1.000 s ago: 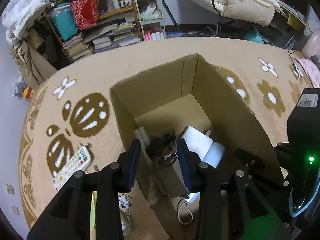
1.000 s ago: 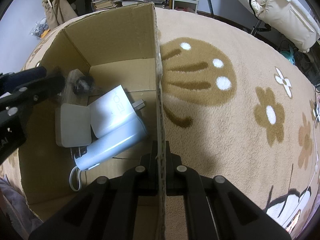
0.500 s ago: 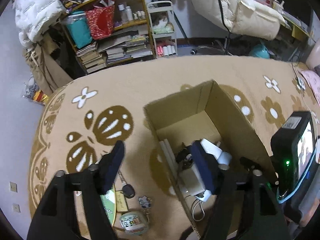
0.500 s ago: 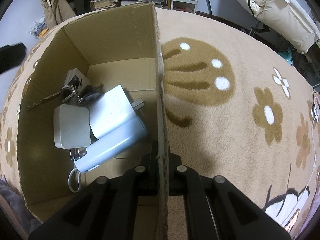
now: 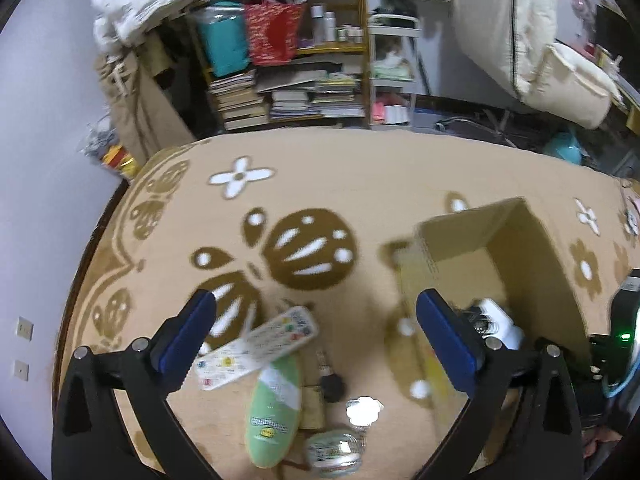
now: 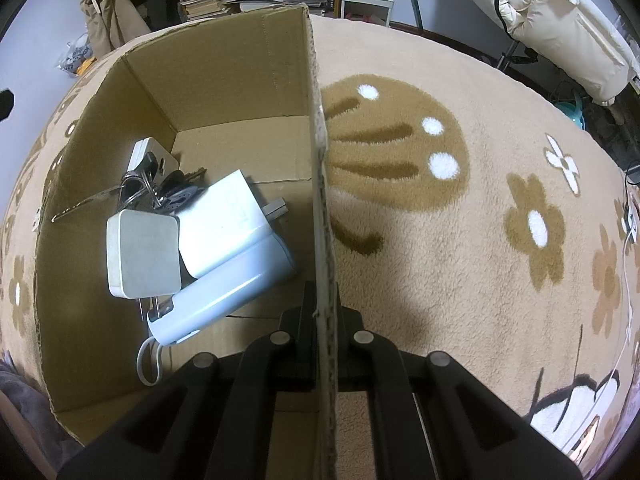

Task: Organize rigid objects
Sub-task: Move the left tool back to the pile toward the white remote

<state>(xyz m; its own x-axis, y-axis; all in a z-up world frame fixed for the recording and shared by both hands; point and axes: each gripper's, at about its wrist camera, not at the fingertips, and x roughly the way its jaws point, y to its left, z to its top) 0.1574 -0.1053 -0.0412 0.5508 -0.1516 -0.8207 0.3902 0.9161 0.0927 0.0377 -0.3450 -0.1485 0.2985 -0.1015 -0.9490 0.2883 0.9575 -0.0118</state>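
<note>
The cardboard box (image 6: pixel 224 64) stands on the rug. Inside lie a bunch of keys (image 6: pixel 160 188), a white charger (image 6: pixel 224 220), a flat white adapter (image 6: pixel 142 258) and a pale blue power bank (image 6: pixel 228 296). My right gripper (image 6: pixel 322 312) is shut on the box's right wall (image 6: pixel 316 168). My left gripper (image 5: pixel 316 332) hangs wide open and empty above the rug, left of the box (image 5: pixel 480 240). Below it lie a white remote control (image 5: pixel 260 346), a green oval case (image 5: pixel 276 404), a black car key (image 5: pixel 330 380) and a round tin (image 5: pixel 334 448).
A beige rug with brown beetle and flower patterns (image 5: pixel 308 256) covers the floor. A shelf with books and bags (image 5: pixel 288 52) stands at the back. A cream chair (image 5: pixel 560 64) is at the far right. A white cable (image 6: pixel 628 248) lies at the rug's right edge.
My left gripper opened, let the keys go inside the box, then rose and swung left over the loose items on the rug. The right gripper kept its hold on the box wall.
</note>
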